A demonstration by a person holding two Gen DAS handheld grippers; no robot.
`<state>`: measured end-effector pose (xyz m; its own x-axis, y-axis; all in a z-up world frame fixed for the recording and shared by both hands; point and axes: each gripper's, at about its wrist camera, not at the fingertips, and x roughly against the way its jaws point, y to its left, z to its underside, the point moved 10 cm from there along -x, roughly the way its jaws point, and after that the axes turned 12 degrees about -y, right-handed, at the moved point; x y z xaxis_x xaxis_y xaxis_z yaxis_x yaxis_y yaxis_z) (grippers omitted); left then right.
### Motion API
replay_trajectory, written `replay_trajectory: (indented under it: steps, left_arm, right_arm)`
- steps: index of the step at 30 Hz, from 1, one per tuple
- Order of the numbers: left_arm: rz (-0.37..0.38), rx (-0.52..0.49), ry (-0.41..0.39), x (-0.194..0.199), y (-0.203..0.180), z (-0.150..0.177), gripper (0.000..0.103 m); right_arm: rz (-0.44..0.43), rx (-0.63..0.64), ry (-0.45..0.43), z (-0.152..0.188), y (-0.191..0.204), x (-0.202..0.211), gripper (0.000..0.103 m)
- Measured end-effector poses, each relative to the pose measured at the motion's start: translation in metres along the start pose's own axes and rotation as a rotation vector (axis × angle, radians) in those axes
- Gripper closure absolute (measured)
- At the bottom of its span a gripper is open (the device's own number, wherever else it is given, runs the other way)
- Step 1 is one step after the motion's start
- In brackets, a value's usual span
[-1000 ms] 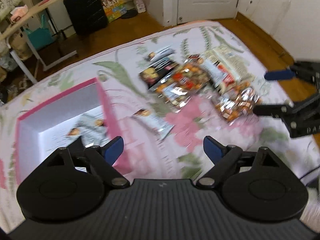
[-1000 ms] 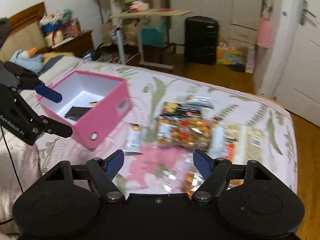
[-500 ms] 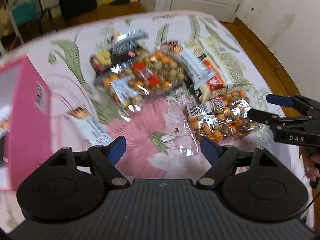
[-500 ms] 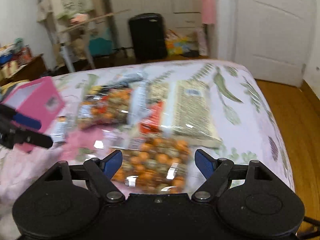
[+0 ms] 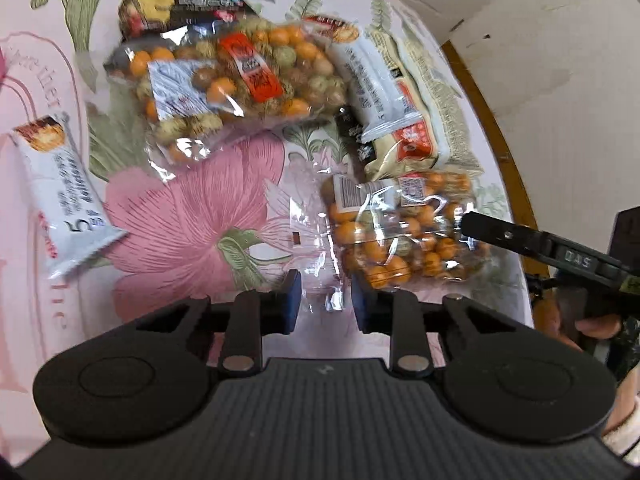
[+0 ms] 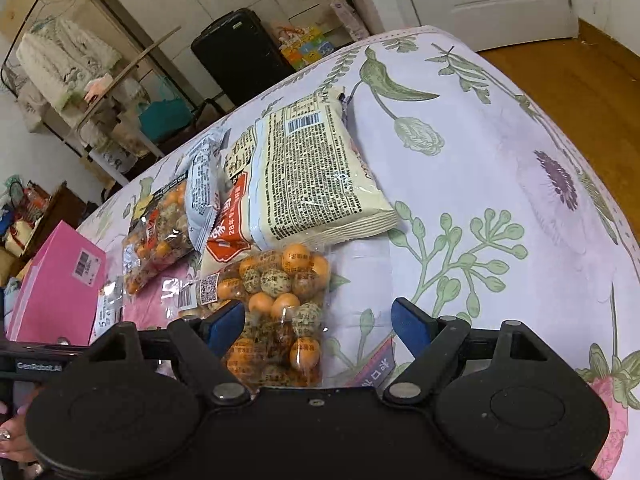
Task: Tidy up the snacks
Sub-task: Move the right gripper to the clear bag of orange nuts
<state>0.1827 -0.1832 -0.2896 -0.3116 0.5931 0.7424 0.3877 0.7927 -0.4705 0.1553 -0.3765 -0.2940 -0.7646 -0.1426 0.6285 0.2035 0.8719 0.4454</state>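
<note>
A small clear bag of orange and green coated nuts [image 5: 400, 232] lies on the flowered bedspread [image 5: 192, 216]. My left gripper [image 5: 326, 302] is at the bag's near end, and its jaws are closing tight on the clear flap. A black finger [image 5: 500, 234] of my right gripper rests over the bag's far side. In the right wrist view the same bag [image 6: 280, 304] lies partly between the blue pads of my right gripper [image 6: 318, 326], whose jaws are opening and do not press on it. The pink box [image 6: 56, 284] stands at the left.
A larger nut bag [image 5: 240, 80], a cream packet [image 5: 424, 112], a grey-white bar [image 5: 368, 84], a white bar [image 5: 64, 192] and a dark packet [image 5: 180, 16] lie close by. The bed's edge drops to wood floor [image 6: 560, 72]. A black suitcase [image 6: 236, 56] stands beyond.
Both grippers came down onto the small nut bag. The left jaws went from wide apart to nearly together on its clear flap. The pink box left the left wrist view.
</note>
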Motion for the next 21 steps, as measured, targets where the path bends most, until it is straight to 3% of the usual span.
replay_trajectory:
  steps: [5, 7, 9, 10, 12, 17, 19, 21]
  left_arm:
    - [0.016, 0.041, -0.047, -0.007, -0.004, -0.001, 0.077]
    - [0.037, 0.070, -0.061, -0.009, -0.005, 0.000, 0.066]
    - [0.068, 0.110, -0.068, -0.010, -0.006, 0.002, 0.054]
    - [0.077, 0.129, -0.070, -0.009, -0.006, 0.003, 0.052]
    - [0.075, 0.122, -0.067, -0.009, -0.009, 0.003, 0.052]
    - [0.114, 0.051, -0.051, -0.004, -0.024, 0.004, 0.052]
    - [0.185, 0.050, -0.050, 0.001, -0.034, 0.002, 0.061]
    - [0.306, 0.125, 0.047, 0.000, -0.047, 0.007, 0.061]
  right_arm:
    - [-0.008, 0.056, 0.046, 0.002, 0.006, -0.004, 0.019]
    - [-0.001, 0.052, 0.053, 0.002, 0.006, -0.004, 0.023]
    - [-0.019, 0.027, 0.067, 0.004, 0.009, -0.003, 0.033]
    - [-0.028, 0.003, 0.075, 0.004, 0.009, -0.001, 0.036]
    - [-0.022, 0.000, 0.089, 0.005, 0.012, 0.000, 0.044]
    - [0.010, 0.057, 0.111, 0.009, 0.020, 0.006, 0.050]
    - [0.015, 0.064, 0.123, 0.010, 0.020, 0.008, 0.050]
    - [-0.002, 0.053, 0.141, 0.013, 0.020, 0.009, 0.050]
